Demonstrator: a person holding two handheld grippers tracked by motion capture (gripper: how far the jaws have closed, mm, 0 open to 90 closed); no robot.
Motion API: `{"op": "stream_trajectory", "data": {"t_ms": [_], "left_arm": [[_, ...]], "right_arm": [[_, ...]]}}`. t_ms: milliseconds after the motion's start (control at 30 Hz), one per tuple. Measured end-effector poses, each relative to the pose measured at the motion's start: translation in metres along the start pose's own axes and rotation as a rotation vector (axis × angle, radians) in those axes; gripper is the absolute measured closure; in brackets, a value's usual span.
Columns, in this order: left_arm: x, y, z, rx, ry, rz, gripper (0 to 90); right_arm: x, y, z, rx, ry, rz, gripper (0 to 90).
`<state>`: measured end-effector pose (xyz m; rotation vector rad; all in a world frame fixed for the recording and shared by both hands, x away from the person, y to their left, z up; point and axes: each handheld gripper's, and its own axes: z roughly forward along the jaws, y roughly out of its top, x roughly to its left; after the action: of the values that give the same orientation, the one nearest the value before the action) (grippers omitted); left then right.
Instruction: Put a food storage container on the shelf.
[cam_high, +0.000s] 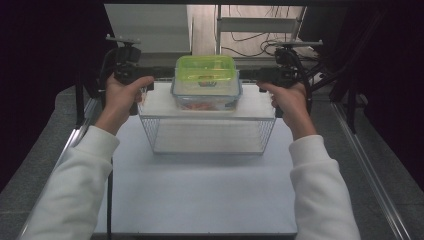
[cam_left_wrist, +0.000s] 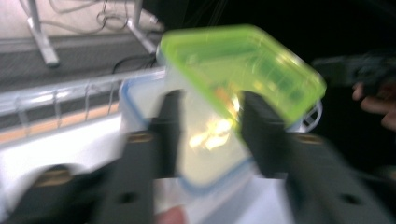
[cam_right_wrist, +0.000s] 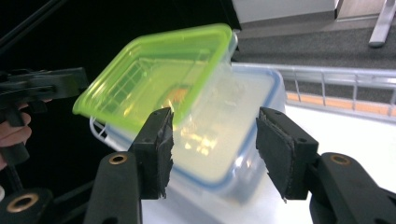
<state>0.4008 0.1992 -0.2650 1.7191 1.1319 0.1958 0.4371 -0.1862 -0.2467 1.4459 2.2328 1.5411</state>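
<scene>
Green-lidded container (cam_high: 205, 70): stacked on a blue-rimmed clear container (cam_high: 206, 97), set atop a wire rack (cam_high: 207, 122) on the white desk (cam_high: 200, 195). Left claw (cam_left_wrist: 210, 135) and right claw (cam_right_wrist: 212, 151): held spread, one at each side.

Person's wearing a white long-sleeve top, loose sleeves with ribbed cuffs. Both tools are black: the left tool (cam_high: 144, 86) and right tool (cam_high: 262, 80) each have a grey three-cornered plate on top and dark cables trailing off. Up close, the right tool (cam_right_wrist: 212, 149) has chunky flat pads (cam_right_wrist: 276, 154) with rough, worn edges, plus brass-coloured rivets on the arms. Left tool (cam_left_wrist: 210, 135) looks the same, just blurry.
</scene>
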Motion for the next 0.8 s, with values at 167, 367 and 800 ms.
{"op": "stream_trajectory", "data": {"t_ms": [167,367,800], "left_arm": [[0.0,-0.02,0.006,0.07,-0.066,0.04,87.9],[-0.013,-0.019,0.027,0.093,-0.095,0.074,89.3],[-0.016,-0.019,0.035,0.096,-0.115,0.074,87.8]], "right_arm": [[-0.006,-0.012,-0.011,0.02,-0.005,-0.008,46.0],[-0.01,-0.024,-0.016,0.018,-0.004,-0.019,45.5],[-0.01,-0.037,-0.014,0.039,0.012,-0.048,45.1]]}}
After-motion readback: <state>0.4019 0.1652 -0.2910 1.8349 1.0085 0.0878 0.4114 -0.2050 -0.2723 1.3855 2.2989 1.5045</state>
